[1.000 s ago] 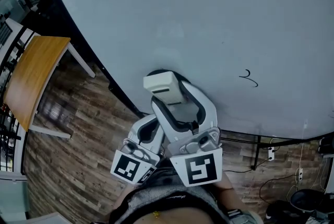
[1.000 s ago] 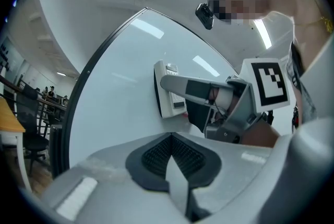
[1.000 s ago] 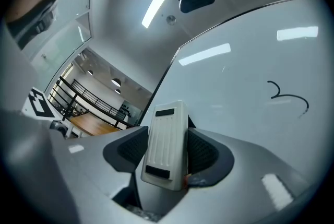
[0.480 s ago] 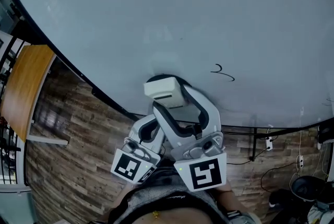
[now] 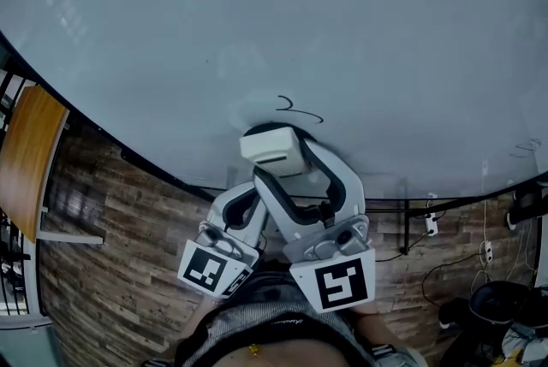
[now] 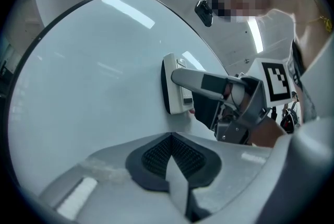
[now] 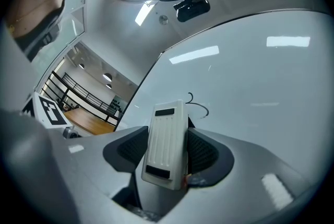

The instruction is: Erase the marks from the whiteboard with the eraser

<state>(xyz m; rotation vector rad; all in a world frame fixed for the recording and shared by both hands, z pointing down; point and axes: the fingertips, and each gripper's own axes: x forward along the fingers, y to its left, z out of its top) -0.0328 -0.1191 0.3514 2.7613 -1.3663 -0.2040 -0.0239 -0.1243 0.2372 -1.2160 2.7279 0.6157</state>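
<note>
Right gripper [image 7: 166,152] is clamped on the eraser [image 5: 272,146], which sits flat against the whiteboard [image 5: 360,23]. The squiggle mark [image 5: 298,110] is unwiped, just beside it at 1 o'clock. Likely next move: slide over it with pressure. Left gripper [image 6: 172,157] has its jaws together, empty.

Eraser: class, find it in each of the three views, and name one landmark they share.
Head view: eraser at centre, just below the squiggle.
Left gripper view: eraser right of centre, edge-on against the whiteboard.
Right gripper view: eraser bottom centre, between the jaws.
Shared landmark: the whiteboard behind it.
</note>
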